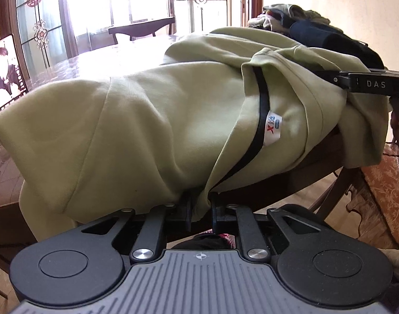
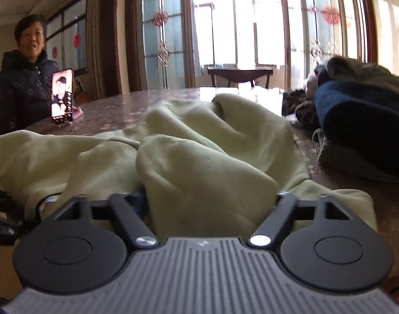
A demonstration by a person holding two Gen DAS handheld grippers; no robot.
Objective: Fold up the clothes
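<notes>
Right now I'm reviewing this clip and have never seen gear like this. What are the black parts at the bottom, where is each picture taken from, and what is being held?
There is no robot here: a person holds a two-finger gripper in each hand, with a wide-angle camera on each looking forward along the fingers. The black linkages at the bottom are the gripper itself. The left gripper is pinching the edge of a pale green garment near its black neck trim. The right gripper is open wide around a bunch of the same garment; cloth hides its fingertips. The garment lies on a glossy table, beside a pile of other clothes. A lit phone stands on the table, and a woman sits behind it.
</notes>
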